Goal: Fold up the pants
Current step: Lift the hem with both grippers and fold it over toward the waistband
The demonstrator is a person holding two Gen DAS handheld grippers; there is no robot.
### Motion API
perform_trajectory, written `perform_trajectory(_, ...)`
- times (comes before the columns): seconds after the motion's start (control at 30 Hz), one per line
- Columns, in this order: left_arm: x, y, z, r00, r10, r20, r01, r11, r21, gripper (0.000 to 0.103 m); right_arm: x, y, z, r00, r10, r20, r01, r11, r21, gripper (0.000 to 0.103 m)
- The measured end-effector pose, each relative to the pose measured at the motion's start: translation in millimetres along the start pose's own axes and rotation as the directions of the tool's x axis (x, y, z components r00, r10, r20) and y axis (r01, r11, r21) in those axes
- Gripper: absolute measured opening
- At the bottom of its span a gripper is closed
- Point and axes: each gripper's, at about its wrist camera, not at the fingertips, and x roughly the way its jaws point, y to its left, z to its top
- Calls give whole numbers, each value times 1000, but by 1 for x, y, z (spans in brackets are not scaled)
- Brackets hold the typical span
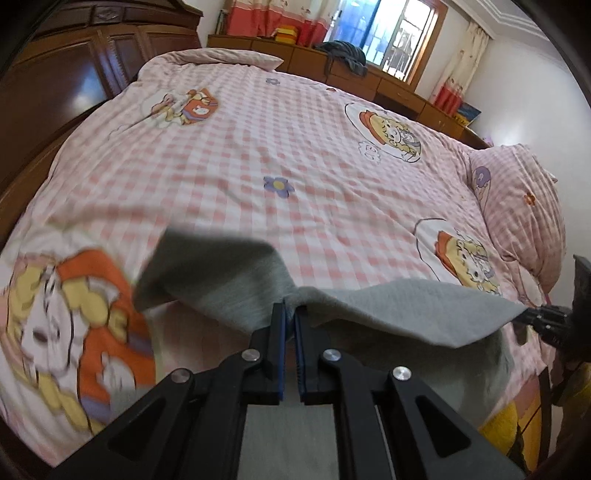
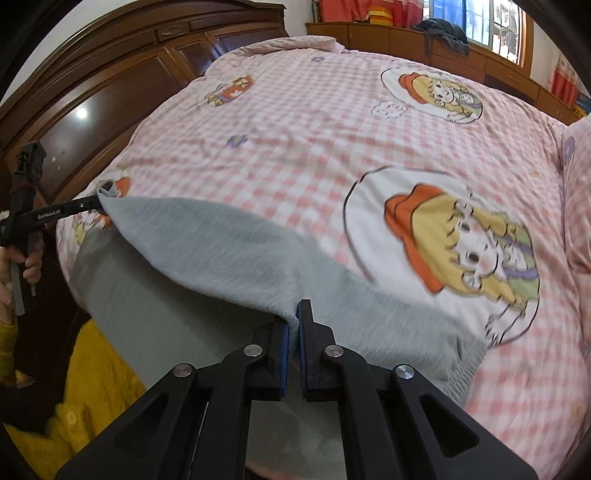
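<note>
Grey pants (image 1: 388,314) hang stretched between my two grippers above the pink checked quilt (image 1: 295,140). In the left wrist view my left gripper (image 1: 290,308) is shut on the cloth's upper edge, and my right gripper (image 1: 528,315) pinches the far corner at the right edge. In the right wrist view my right gripper (image 2: 297,312) is shut on the edge of the pants (image 2: 221,251). There my left gripper (image 2: 99,199), held by a hand (image 2: 31,264), grips the opposite corner at the left. The cloth sags between the grips and its lower part drops out of sight below the fingers.
The bed fills both views, with a checked pillow (image 1: 517,206) at the right. Dark wooden panelling (image 2: 110,85) runs along the left side. Low wooden cabinets (image 1: 369,74) and a window (image 1: 388,33) stand beyond the far end. A yellow garment (image 2: 99,387) on the person shows at lower left.
</note>
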Motion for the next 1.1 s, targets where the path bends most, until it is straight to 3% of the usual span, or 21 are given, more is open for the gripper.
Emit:
perform_trajectory(0.23,-15,-7,-55,999,35,-30,-35,999,-6,4,6,7,-44,999,27,-31,-26,999,45,5)
perform_trajectory(0.47,-22,-1,-84,998,41,-49,-44,997,-62,4,1,7,-66,998,51,-33,-48,996,81,5)
perform_trajectory(0.63,-21,7,-101,995,54,-79,-61,994,-94,4,18,7,-85,995,45,-83,-37,994,105,6)
perform_trajectory(0.83,-8,9,-119,987,92,-133,-106,989,-103,5,30,8,-101,992,6,-126,14,988,155,18)
perform_trajectory(0.9,-8,6,-122,985,104,-141,-119,987,-106,6,25,7,-105,993,13,-116,7,985,172,29)
perform_trajectory(1.07,-15,-1,-128,985,99,-139,-118,984,-133,33,5,2,-114,996,17,-87,3,974,229,36)
perform_trajectory(1.1,-17,-3,-131,986,97,-137,-117,983,-140,35,1,-1,-116,997,12,-81,8,970,245,36)
